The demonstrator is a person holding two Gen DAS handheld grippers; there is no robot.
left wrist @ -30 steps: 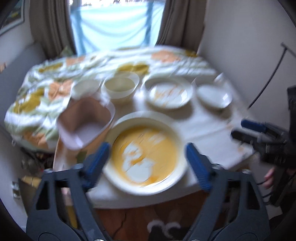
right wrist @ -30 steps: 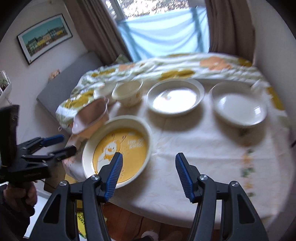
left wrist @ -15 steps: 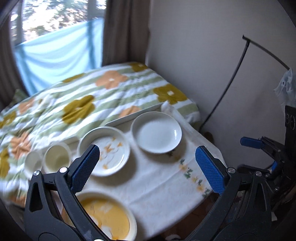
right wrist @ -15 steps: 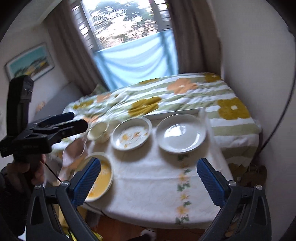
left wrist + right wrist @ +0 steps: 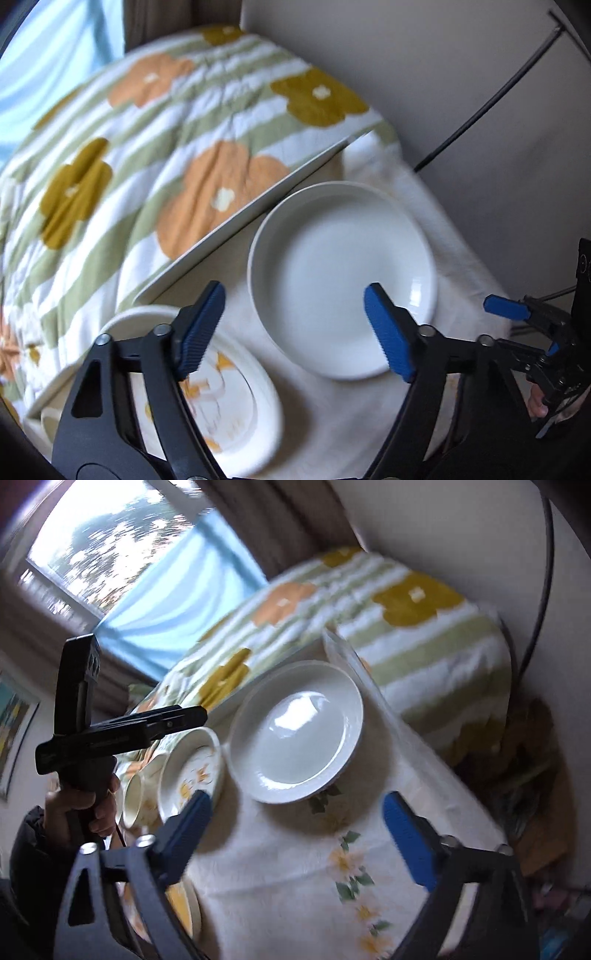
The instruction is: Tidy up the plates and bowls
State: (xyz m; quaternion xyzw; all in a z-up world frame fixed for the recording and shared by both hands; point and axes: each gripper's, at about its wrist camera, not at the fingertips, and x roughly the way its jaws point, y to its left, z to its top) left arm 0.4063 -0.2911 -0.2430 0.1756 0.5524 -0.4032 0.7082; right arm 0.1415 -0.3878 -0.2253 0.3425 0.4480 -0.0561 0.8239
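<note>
Through the left wrist camera, my left gripper (image 5: 293, 326) hangs above the plain white glazed ceramic plate (image 5: 343, 277). Its ribbed blue pads stand apart with nothing pinched between them, and they have just been closing in from a wider spread. I judge that I am lining up on this plate's near rim to lift it. The plate is round and shallow with a raised lip, and lies flat on the white embossed tablecloth (image 5: 332, 413). Just beside it, lower left, sits a white round plate with an orange flower print (image 5: 236, 398). Behind both, a thin pale flat board (image 5: 236, 221) lies against the quilted blanket with orange and mustard flowers (image 5: 177, 155). The right gripper (image 5: 517, 317) shows at the frame's right edge.

Through the right wrist camera, my right gripper (image 5: 299, 843) hovers over bare cloth short of the white plate, its blue pads apart and empty; they too have just narrowed. It seems to be waiting its turn. The glossy plate catches window light. Left of it the flowered plate touches a cream ceramic cup (image 5: 133, 797), so the dishes form a row.
</note>
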